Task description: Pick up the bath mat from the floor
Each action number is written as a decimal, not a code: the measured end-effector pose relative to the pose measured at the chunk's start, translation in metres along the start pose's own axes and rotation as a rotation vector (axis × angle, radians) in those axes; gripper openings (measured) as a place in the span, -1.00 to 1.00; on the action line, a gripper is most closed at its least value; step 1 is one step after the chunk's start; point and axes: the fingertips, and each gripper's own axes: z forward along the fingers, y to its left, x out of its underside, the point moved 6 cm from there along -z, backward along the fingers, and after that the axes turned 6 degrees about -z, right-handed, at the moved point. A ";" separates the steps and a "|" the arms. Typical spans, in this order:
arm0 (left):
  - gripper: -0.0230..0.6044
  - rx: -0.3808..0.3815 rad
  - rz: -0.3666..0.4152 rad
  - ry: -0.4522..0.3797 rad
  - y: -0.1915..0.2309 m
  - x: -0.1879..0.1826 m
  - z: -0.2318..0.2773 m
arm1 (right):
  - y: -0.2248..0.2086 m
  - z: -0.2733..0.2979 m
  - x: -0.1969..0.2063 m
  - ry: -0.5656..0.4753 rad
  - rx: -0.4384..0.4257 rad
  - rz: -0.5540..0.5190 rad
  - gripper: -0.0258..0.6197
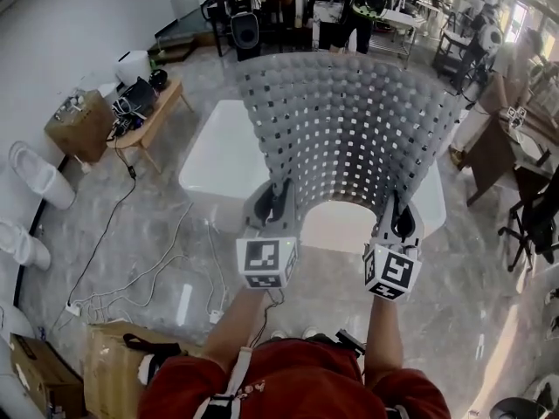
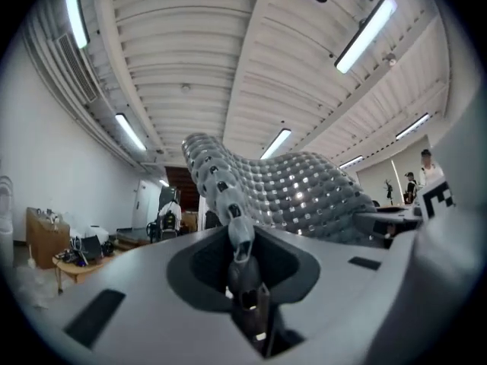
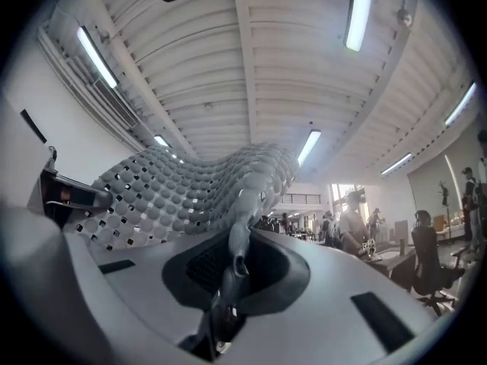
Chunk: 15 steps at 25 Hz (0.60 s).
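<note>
Left gripper, right gripper clamp near edge of bath mat.

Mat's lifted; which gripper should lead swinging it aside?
Left, probably. The left gripper and right gripper are both shut on the mat's near edge, about level, but the floor is more open on the left, while chairs and a desk crowd the right.
</note>
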 end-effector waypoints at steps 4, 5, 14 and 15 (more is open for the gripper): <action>-0.70 -0.004 0.046 -0.135 -0.008 -0.036 -0.008 | -0.009 -0.004 -0.036 -0.133 0.025 0.002 -0.78; -0.70 -0.011 0.050 -0.178 -0.010 -0.042 -0.013 | -0.009 -0.008 -0.042 -0.171 0.020 0.024 -0.78; -0.70 -0.040 0.068 -0.314 -0.011 -0.055 -0.032 | -0.005 -0.024 -0.063 -0.301 0.052 -0.022 -0.78; -0.70 -0.042 0.062 -0.311 -0.011 -0.054 -0.031 | -0.006 -0.024 -0.061 -0.301 0.056 -0.032 -0.78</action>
